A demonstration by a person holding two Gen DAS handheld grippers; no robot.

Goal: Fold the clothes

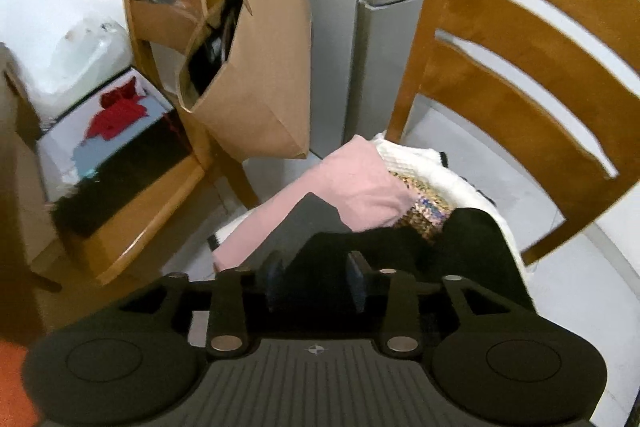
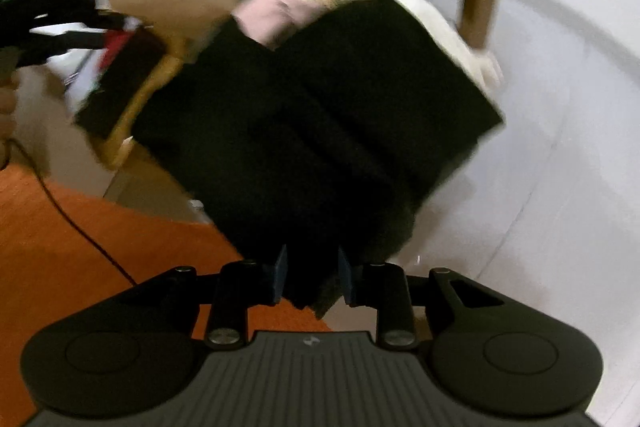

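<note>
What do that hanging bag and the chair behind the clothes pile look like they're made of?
The bag looks like plain brown kraft paper: matte, stiff, with sharp creases and thin flat handles. The chair appears to be solid wood with a glossy honey-coloured varnish, since light glints off its curved back slats.

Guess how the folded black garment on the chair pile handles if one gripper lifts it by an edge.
Probably floppy: the black garment shows soft creases and a corner drooping near the right gripper, so its fold would likely fall open. Likely light, being thin cloth. It may drag the pink garment beside it, since the two overlap on the pile.
</note>
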